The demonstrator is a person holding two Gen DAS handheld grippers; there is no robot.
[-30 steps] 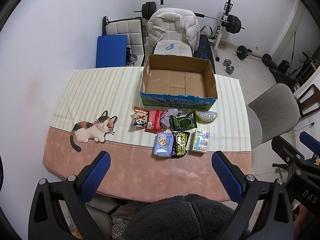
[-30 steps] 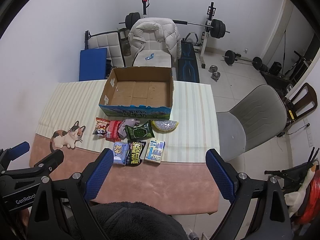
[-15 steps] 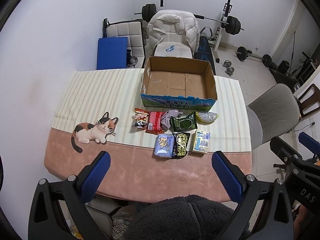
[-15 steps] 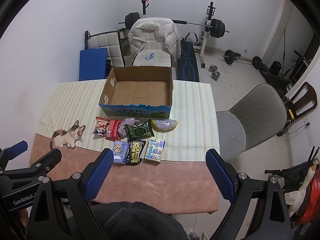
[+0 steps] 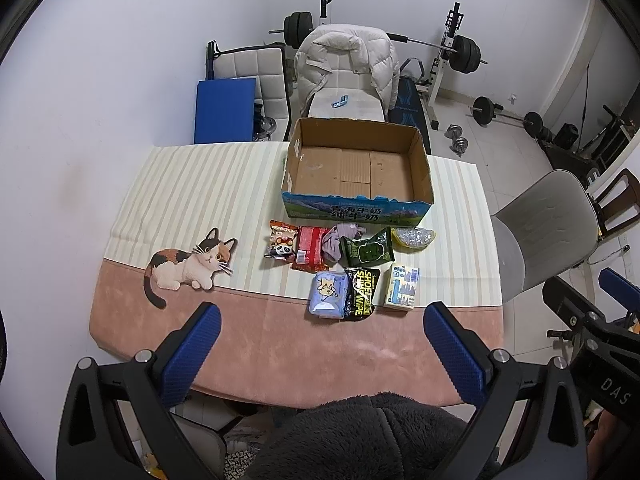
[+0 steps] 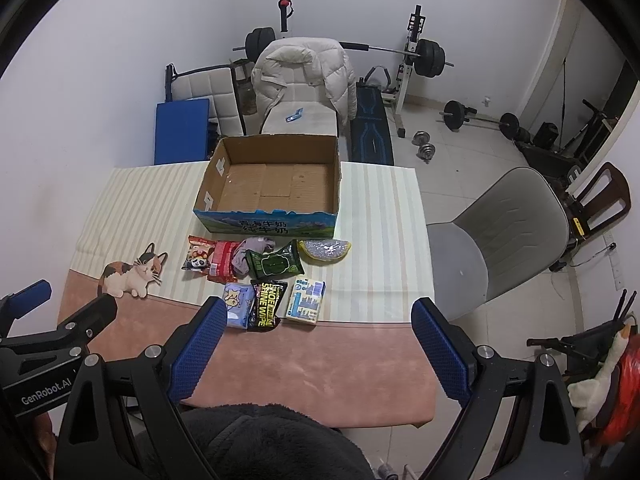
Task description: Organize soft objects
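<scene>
Desk: a desk (image 5: 248, 184) covered by a cream-striped and pink cloth with a printed calico cat (image 5: 188, 266) near its left edge.
Box: an open brown cardboard box with a blue printed front (image 5: 356, 172) stood at the far middle of the desk, nothing visible inside.
Far row: just in front of the box, from left to right, lay a snack packet with a panda print (image 5: 282, 244), a red packet (image 5: 310, 249), a crumpled lilac cloth (image 5: 340, 238), a dark green packet (image 5: 367, 250) and a yellow-rimmed silvery pouch (image 5: 414, 237); neighbours touched or overlapped.
Near row: a pale blue tissue pack with a cartoon figure (image 5: 328, 295), a black shoe-wipe packet with yellow lettering (image 5: 362, 294) and a white-and-blue box-shaped pack (image 5: 402, 286), side by side at the stripe-pink boundary.
Left gripper: the left gripper (image 5: 320, 332), with blue-padded fingers, was spread wide over the near pink strip, holding nothing, apart from every item.
Right gripper: the right gripper (image 6: 318, 326) was likewise wide open and empty; in its own view the left pad overlapped the tissue pack, contact not determinable.
Person: a dark fleece garment (image 5: 360, 436) at the near edge.
Surroundings: a grey chair (image 5: 540, 232) right of the desk.
</scene>
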